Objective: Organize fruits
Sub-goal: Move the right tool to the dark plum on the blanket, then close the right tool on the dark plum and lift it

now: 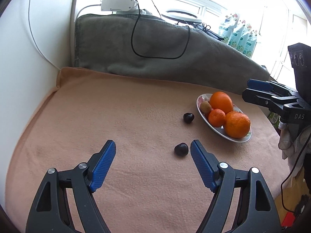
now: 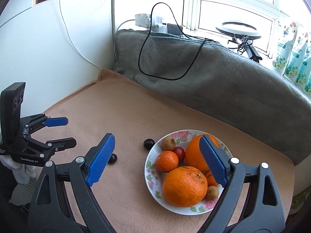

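Left claw [image 1: 152, 149] is hovering with jaws apart, the nearer dark round fruit [image 1: 181, 149] lying just inside its right finger, short of the floral white plate [image 2: 150, 176] of oranges on the peach blanket. Right claw [image 2: 157, 145] is hanging apart above that plate, empty. Judged step: collecting strays; next calls for centring on the fruit, then closing.

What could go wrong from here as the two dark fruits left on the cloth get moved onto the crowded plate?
1. The near dark fruit lies close to one finger of the open left gripper, off centre; closing may push it away.
2. The plate is already heaped with oranges; an added round fruit could roll off.
3. The far dark fruit lies near the rim, so a nudge might shift the plate.
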A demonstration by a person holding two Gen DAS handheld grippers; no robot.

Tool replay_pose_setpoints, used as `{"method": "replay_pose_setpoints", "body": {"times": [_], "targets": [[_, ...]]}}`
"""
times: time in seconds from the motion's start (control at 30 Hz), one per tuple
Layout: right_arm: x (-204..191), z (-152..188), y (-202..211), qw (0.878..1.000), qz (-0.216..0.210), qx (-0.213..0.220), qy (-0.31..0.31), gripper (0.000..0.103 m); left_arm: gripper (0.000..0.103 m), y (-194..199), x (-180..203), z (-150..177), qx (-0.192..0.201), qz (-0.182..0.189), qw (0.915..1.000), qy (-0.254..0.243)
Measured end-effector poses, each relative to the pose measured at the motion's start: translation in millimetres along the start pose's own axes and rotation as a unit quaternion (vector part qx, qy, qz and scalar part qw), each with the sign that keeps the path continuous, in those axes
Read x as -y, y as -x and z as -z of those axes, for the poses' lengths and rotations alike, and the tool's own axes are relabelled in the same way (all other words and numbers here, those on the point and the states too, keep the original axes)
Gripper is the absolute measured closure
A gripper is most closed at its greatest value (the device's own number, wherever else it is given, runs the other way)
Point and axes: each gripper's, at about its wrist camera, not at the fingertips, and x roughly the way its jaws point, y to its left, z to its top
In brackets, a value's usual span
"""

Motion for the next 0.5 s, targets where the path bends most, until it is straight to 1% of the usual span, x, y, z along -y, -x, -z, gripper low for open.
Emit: {"method": "replay_pose_setpoints", "body": {"times": [0.13,0.23,0.27,0.3,0.33,0.4,0.43,0.47,0.5], "targets": [[0,-10,-14,0.998,-0.022,-0.043,0.032,0.012,0.024,-6,3,2,-0.009,0.02,0.9998,0.001],[-8,-15,-24,0.995,-0.03,-0.066,0.075,0.014,0.025,-12,7,3,-0.016,0.032,0.9994,-0.002],[-11,-17,-28,0.992,-0.035,-0.075,0.09,0.02,0.026,-14,8,4,-0.018,0.037,0.9992,-0.003],[-14,-19,-33,0.99,-0.04,-0.086,0.105,0.023,0.032,-16,10,4,-0.021,0.044,0.9988,-0.004],[-18,-21,-38,0.987,-0.046,-0.097,0.12,0.029,0.034,-18,11,5,-0.025,0.052,0.9983,-0.004],[-24,-25,-49,0.981,-0.059,-0.119,0.143,0.033,0.034,-23,13,6,-0.031,0.064,0.9974,-0.001],[-27,-26,-55,0.977,-0.066,-0.131,0.152,0.035,0.037,-26,13,7,-0.035,0.07,0.9969,0.001],[-29,-27,-61,0.974,-0.069,-0.143,0.162,0.041,0.039,-29,14,7,-0.038,0.074,0.9965,0.001],[-31,-28,-68,0.971,-0.07,-0.153,0.172,0.044,0.042,-31,15,7,-0.041,0.078,0.9961,0.002]]}}
